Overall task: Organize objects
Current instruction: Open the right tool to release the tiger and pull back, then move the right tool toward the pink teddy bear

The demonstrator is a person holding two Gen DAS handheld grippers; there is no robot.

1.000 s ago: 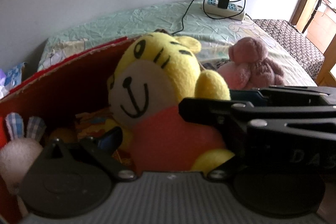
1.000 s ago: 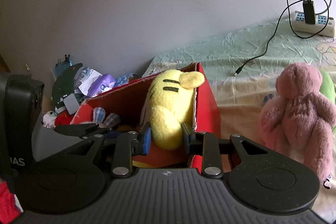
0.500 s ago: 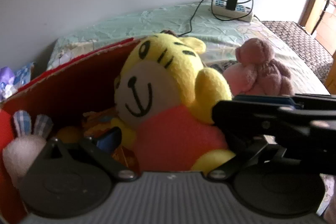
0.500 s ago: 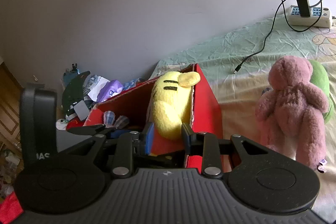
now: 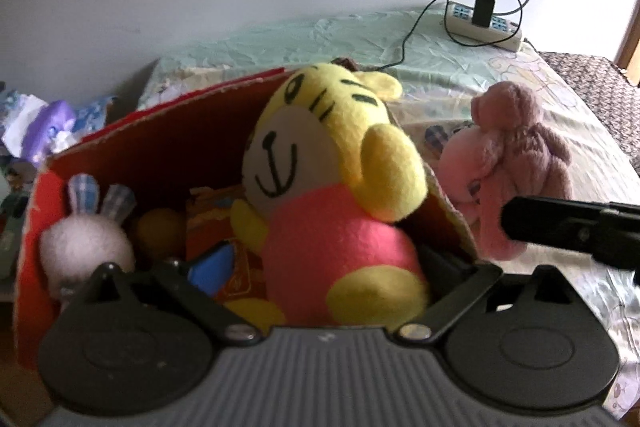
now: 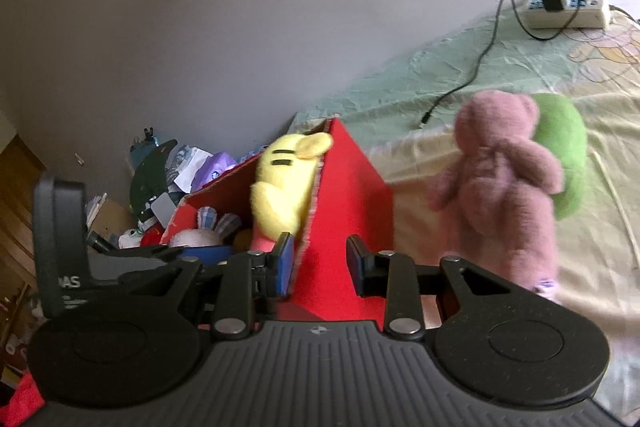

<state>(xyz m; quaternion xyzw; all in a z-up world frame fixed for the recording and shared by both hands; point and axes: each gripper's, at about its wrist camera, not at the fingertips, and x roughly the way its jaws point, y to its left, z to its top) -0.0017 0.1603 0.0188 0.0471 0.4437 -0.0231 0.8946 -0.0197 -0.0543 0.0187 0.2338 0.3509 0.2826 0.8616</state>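
Note:
A yellow tiger plush [image 5: 332,163] in a pink shirt sits inside the red cardboard box [image 5: 160,139], leaning on its right wall. My left gripper [image 5: 328,267] is open, its fingers either side of the plush's lower body. My right gripper [image 6: 320,263] is open and empty, straddling the box's near corner [image 6: 344,211]; the tiger [image 6: 284,183] shows beyond it. A pink teddy bear [image 6: 500,195] stands on the bed to the right, also in the left wrist view [image 5: 508,163], with a green plush [image 6: 560,155] behind it.
A white bunny plush [image 5: 88,235] and a yellow ball [image 5: 156,231] lie in the box. A power strip [image 5: 484,23] with charger and cable lies at the bed's far side. Clutter [image 6: 168,179] is piled left of the box by the wall.
My right gripper let go of the tiger's arm, opened, and drew back to the right of the box. My left gripper pulled back a little; the tiger stays in the box.

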